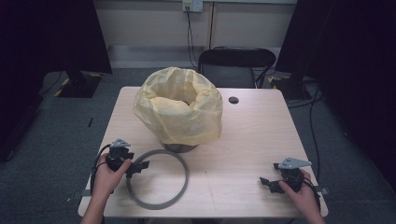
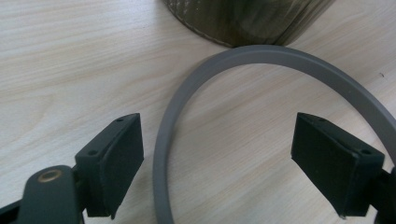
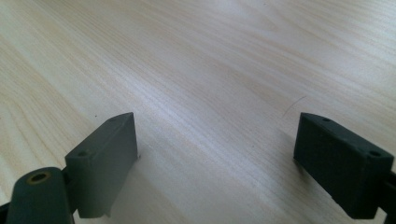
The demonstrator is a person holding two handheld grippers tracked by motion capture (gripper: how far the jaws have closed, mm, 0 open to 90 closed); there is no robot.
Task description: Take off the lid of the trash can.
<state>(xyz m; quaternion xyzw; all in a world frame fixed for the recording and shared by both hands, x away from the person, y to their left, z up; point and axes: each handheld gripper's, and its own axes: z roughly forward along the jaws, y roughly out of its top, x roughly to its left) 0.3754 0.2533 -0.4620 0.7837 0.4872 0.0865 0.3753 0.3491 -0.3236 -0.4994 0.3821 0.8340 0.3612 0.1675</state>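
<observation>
We have the left hand-held gripper (image 1: 140, 165) wide around the grey ring's (image 1: 159, 177) rim, ring flat on the worktop (image 1: 243, 140) beside the bagged bin (image 1: 180, 112), ungrasped; right hand-held gripper (image 1: 267, 183) wide, idle

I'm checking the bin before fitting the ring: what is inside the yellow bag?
The yellow bag gapes open, showing only its own creased lining; its bottom is hidden. The grey ring lies outside.

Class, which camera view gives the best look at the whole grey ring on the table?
The high view: the grey ring lies complete on the table, in front of the bagged bin. The left gripper view shows an arc of it close up, between the open left gripper jaws. The right gripper view looks at bare tabletop.
</observation>
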